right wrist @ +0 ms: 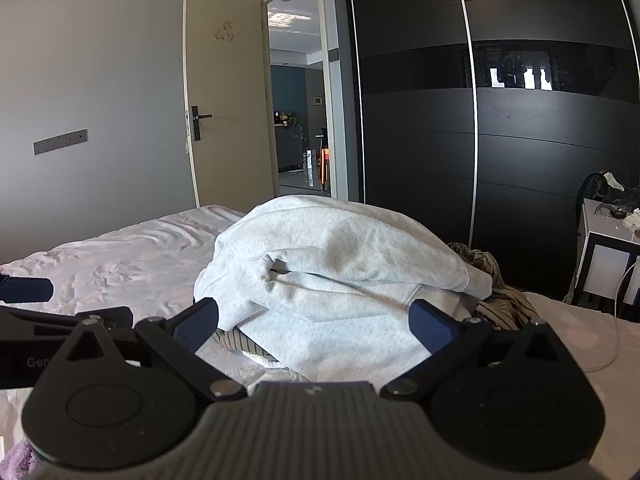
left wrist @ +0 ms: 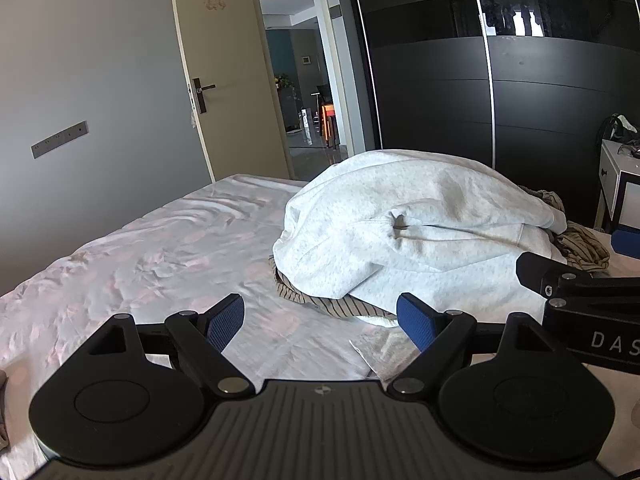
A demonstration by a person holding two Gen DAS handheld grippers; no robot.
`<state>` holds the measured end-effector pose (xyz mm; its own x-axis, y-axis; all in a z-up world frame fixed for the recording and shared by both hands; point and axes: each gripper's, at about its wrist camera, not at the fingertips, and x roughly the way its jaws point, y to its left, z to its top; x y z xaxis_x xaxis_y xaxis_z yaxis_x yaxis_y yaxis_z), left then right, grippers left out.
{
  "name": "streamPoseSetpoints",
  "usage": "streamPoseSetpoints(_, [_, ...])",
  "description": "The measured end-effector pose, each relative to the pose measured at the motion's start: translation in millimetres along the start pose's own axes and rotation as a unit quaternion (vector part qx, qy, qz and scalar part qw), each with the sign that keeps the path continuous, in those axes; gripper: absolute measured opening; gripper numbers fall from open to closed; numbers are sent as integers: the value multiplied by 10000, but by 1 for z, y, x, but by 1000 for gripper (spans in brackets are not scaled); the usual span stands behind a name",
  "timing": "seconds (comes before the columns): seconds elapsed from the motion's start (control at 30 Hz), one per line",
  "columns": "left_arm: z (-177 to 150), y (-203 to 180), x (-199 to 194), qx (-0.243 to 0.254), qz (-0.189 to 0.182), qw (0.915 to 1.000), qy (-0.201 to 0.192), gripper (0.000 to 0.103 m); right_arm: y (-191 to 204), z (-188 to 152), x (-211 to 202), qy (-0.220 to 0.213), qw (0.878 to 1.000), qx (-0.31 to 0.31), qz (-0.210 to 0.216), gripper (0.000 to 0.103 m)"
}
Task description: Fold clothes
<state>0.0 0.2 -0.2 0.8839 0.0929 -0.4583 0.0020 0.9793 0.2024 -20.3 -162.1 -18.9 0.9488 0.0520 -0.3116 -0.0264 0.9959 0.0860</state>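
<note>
The bed with a crumpled pale pink sheet (left wrist: 132, 256) carries a heaped light grey fleece sweatshirt (left wrist: 400, 220), lying toward the bed's right side over a brown striped garment (left wrist: 312, 300) that pokes out at the heap's front and right. Left of the heap's front edge, the left tongs (left wrist: 320, 320) hover spread wide, nothing between them. Directly before the heap, the right tongs (right wrist: 314, 326) are likewise spread and empty, just short of the fleece
</note>
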Motion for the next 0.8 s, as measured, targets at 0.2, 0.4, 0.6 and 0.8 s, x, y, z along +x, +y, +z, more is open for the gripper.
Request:
streamPoseSetpoints(0.2, [-3,5,2,-92,-45,9999,89,84,1,0,1,59,10000,-46,37,102])
streamPoseSetpoints(0.4, [-3,6,4,-98,-158,9997,137,84,2,1,1,115,9998,-79,113,102])
streamPoseSetpoints(0.6, [-4,7,8,-121,-247,9994,196,84,-1,2,1,147,9998,-51,123,102])
streamPoseSetpoints(0.8, [-5,8,8,-163,-288,9992,227,84,-1,1,1,154,9997,-51,162,102])
